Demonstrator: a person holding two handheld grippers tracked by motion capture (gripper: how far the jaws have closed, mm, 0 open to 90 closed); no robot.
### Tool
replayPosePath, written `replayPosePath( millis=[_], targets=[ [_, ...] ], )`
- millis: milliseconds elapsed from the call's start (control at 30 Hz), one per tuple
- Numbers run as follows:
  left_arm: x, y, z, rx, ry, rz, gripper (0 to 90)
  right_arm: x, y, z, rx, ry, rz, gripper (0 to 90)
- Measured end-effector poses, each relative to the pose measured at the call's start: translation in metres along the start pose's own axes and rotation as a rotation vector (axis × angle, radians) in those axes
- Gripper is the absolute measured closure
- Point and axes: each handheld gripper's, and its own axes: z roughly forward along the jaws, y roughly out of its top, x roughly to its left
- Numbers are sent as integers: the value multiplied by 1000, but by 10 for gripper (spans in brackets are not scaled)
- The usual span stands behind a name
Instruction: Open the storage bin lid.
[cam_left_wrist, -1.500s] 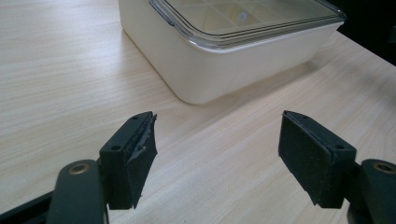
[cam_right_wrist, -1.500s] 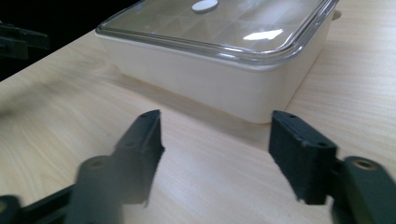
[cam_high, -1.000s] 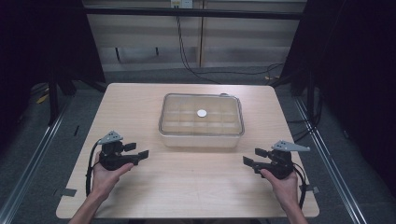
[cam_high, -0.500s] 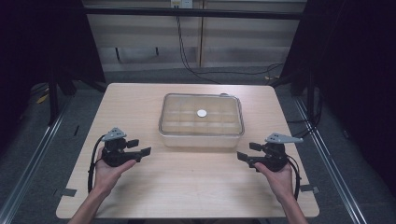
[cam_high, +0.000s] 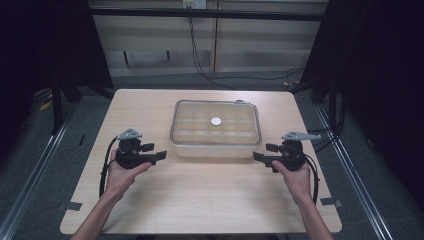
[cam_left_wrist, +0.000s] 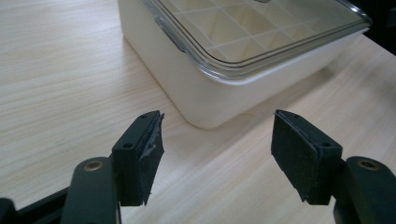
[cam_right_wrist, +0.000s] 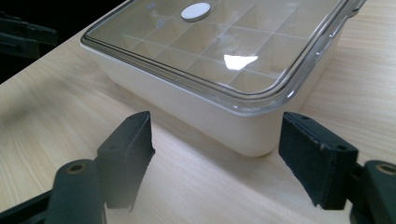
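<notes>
- Pale wood table (cam_high: 200, 200) under my two grippers, dark floor and cables beyond its far edge.
- I see the box (cam_high: 216, 131) at the middle of the table, white walls, clear lid (cam_right_wrist: 224, 51) shut over a grid of compartments.
- On the lid lies a small white disc (cam_high: 216, 121), near its centre.
- Nothing stands between the box and either gripper; bare wood lies around it.
- My left gripper (cam_high: 156, 156) hangs just beside the box's near left corner, jaws partly apart after closing a little, nothing between them.
- My right gripper (cam_high: 260, 157) sits just beside the near right corner, jaws likewise partly apart after closing a little, gripping nothing.
</notes>
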Motion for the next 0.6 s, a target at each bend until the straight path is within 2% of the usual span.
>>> replayPosePath(
  millis=[100,200,300,400,467,500,600],
  targets=[
    [1,6,3,-3,-5,12,350,-1,5,4,-1,-14,-10,266],
    [0,14,7,-12,31,28,336,-4,12,5,7,-24,-15,209],
    [2,23,10,10,10,44,310,-8,18,6,20,-40,-14,190],
    [5,32,11,-2,-6,51,271,-13,24,6,37,-50,-5,172],
    [6,36,12,-14,-30,37,268,-16,27,6,28,-41,11,172],
    [6,37,13,-10,-31,38,268,-17,29,7,34,-35,21,172],
    [4,43,20,9,-15,59,276,-20,34,9,39,-35,8,204]
  ],
)
